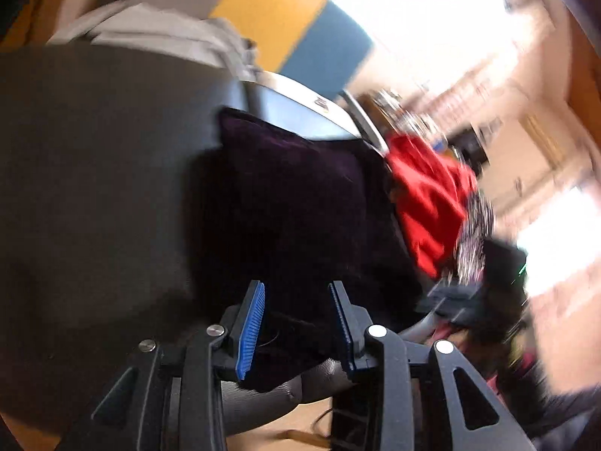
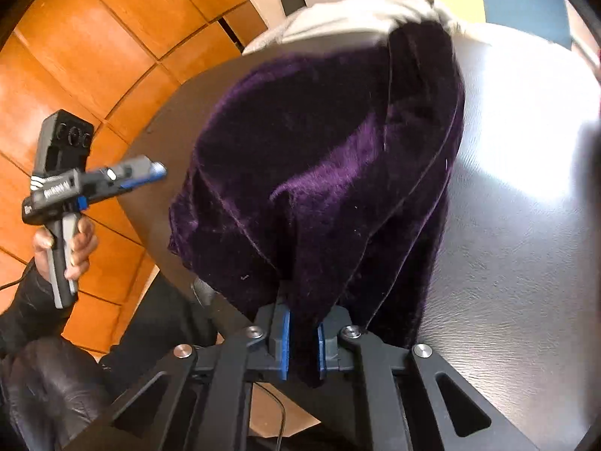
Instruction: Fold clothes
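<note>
Left wrist view: the left gripper (image 1: pixel 296 323) fills the 6 o'clock edge, its 2 blue-padded fingers (image 1: pixel 251 332) spread apart with nothing between them. Just beyond the fingertips, at the centre, a dark purple velvet garment (image 1: pixel 293 188) lies heaped on a round grey leather-textured table (image 1: pixel 94 169), its near corner hanging over the table's edge. At 11 o'clock a pale grey folded cloth (image 1: pixel 169 34) rests at the far side of the table. At 3 o'clock, past the table's rim, a bright red garment (image 1: pixel 428 195) is heaped with a black-and-white patterned fabric (image 1: pixel 473 233) just beside it. This view is blurred toward the right.

Right wrist view: the right gripper (image 2: pixel 303 342) sits at 6 o'clock, its 2 blue pads clamped on a fold of the purple velvet garment (image 2: pixel 319 150), which rises from the fingers and spreads across the table (image 2: pixel 518 244) toward 12 o'clock. The pale grey cloth (image 2: pixel 338 18) touches the garment's far end at 12 o'clock. At 9 o'clock the left gripper (image 2: pixel 159 169) is held off the table's edge, over an orange wooden panelled floor (image 2: pixel 75 37), by the person's left hand (image 2: pixel 65 251); it is apart from the garment.
</note>
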A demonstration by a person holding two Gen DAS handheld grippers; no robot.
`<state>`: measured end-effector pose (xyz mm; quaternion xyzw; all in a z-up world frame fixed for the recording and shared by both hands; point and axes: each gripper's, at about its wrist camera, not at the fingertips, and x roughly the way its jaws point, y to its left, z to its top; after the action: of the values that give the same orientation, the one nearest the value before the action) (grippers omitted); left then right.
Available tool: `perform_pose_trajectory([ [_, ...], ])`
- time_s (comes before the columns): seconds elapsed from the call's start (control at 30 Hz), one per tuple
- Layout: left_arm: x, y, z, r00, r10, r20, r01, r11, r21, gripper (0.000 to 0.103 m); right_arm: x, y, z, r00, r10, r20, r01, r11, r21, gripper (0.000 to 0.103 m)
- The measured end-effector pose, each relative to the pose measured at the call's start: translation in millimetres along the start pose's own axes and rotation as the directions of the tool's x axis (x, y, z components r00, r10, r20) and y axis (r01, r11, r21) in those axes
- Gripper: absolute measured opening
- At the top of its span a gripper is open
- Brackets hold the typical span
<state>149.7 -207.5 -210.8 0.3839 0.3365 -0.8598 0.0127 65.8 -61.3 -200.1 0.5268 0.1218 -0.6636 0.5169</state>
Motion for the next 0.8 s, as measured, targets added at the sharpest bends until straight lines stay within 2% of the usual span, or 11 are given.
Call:
perform_pose_trajectory([
  [0.1, 27.3, -14.9, -11.6, 0.997, 0.022, -0.077, -0.016, 0.996, 0.083, 0.036, -5.7, -5.6, -9.0, 0.999, -0.047, -0.003, 0.047, 0.999, 0.019, 0.009],
  [0.13, 39.2, -15.8, -16.9, 0.992, 0.067, -0.104, -0.055, 0.993, 0.109, 0.035, -7.6, -7.5, -12.1, 0.998, -0.063, -0.005, 0.063, 0.998, 0.025, 0.009],
  [0.23, 43.9, -22.0, -21.2, 0.991, 0.096, -0.096, -0.080, 0.984, 0.159, 0.036, -13.2, -13.0, -21.1, 0.994, -0.110, -0.009, 0.110, 0.993, 0.043, 0.009],
  [0.33, 34.4, -22.9, -16.3, 0.992, 0.085, -0.089, -0.071, 0.986, 0.153, 0.036, -33.3, -14.8, -16.7, 0.995, -0.078, 0.062, 0.073, 0.994, 0.081, 0.012],
  [0.37, 30.1, -22.7, -14.5, 0.994, 0.079, -0.075, -0.067, 0.986, 0.150, 0.036, -45.3, -14.2, -11.6, 0.992, -0.059, 0.108, 0.050, 0.995, 0.082, 0.016],
  [0.43, 21.6, -22.2, -11.0, 0.997, 0.066, -0.048, -0.059, 0.988, 0.144, 0.036, -68.7, -11.3, 1.7, 0.979, -0.038, 0.200, 0.024, 0.997, 0.072, 0.040],
  [0.47, 17.3, -22.0, -9.2, 0.998, 0.060, -0.035, -0.054, 0.989, 0.141, 0.036, -75.9, -8.4, 11.3, 0.969, -0.049, 0.242, 0.035, 0.998, 0.059, 0.068],
  [0.5, 13.5, -21.8, -7.2, 0.998, 0.057, -0.022, -0.054, 0.989, 0.139, 0.037, -80.9, -5.8, 20.7, 0.958, -0.059, 0.281, 0.048, 0.998, 0.048, 0.089],
  [0.6, 8.8, -22.4, 3.5, 0.994, 0.106, 0.018, -0.108, 0.982, 0.154, 0.038, -76.6, -10.3, 51.9, 0.936, -0.092, 0.341, 0.085, 0.996, 0.037, 0.092],
  [0.7, 2.5, -18.4, 22.2, 0.987, 0.154, 0.049, -0.161, 0.965, 0.209, 0.040, -61.8, -37.7, 73.8, 0.941, -0.083, 0.328, 0.061, 0.995, 0.077, 0.092],
  [0.8, 1.8, -14.3, 50.1, 0.976, 0.197, 0.092, -0.214, 0.945, 0.248, 0.049, -37.4, -54.0, 97.0, 0.946, -0.108, 0.305, 0.079, 0.991, 0.107, 0.092],
])
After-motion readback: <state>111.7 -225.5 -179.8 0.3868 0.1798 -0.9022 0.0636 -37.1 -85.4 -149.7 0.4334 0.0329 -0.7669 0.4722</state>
